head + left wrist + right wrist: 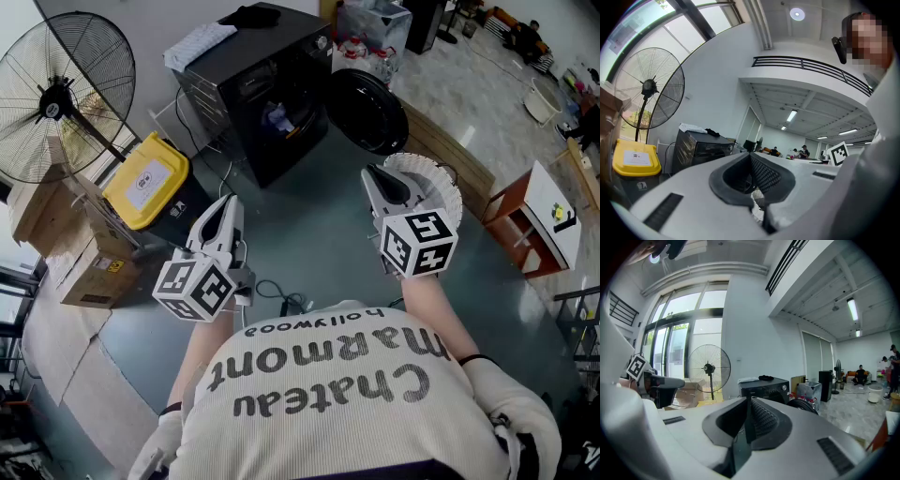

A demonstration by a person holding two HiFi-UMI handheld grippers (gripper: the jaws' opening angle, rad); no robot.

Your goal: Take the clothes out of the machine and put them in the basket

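- Machine (267,94), black and boxy, stands dead ahead of both sets of jaws and well apart from them. Its round door (366,111) is swung wide open on the right-hand side.
- Fan (61,94) on its pole rises ahead and off to the left of the left jaws.
- Basket (442,180), white and ribbed, sits right by the right jaws, partly covered by that gripper.
- Bin (145,178) with a yellow lid lies ahead-left, nearer the left jaws than the machine is.
- Left gripper (223,208) is held level, with its jaws clenched together on nothing.
- Right gripper (375,174) tips slightly down; its jaws are clenched too, and empty.
- Towel (199,42) and dark cloth (251,16) lie on top of the machine.
- Clothes (279,119) are a pale bundle inside the drum, far ahead of both jaws.
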